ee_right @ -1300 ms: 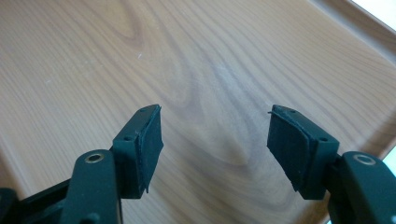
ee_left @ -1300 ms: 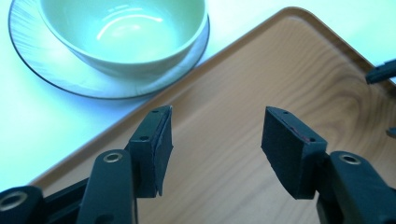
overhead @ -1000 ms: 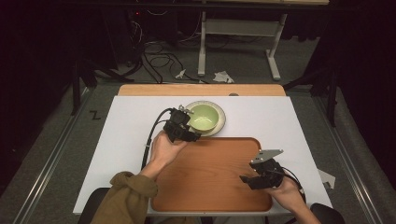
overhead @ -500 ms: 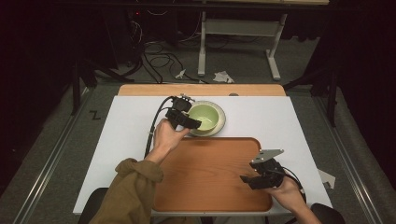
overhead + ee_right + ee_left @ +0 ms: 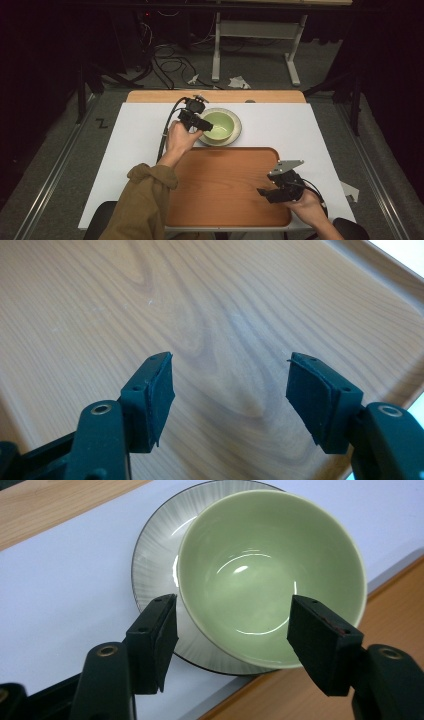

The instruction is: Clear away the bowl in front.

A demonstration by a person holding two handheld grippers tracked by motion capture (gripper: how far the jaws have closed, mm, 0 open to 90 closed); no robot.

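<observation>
Pale green glazed ceramic, the bowl (image 5: 270, 575) sits off-centre on a grey ribbed saucer (image 5: 155, 565) near the far edge of the white table (image 5: 130, 135), just beyond the wooden tray (image 5: 225, 190), with the left gripper (image 5: 232, 625) over it, jaws spread wide astride its near rim and touching nothing. Over the tray's near right corner the right gripper (image 5: 230, 390) hovers, jaws likewise spread and empty. If the left jaws close on that slick rim, the bowl might tip or slide off the saucer.

No legible text or labels.
</observation>
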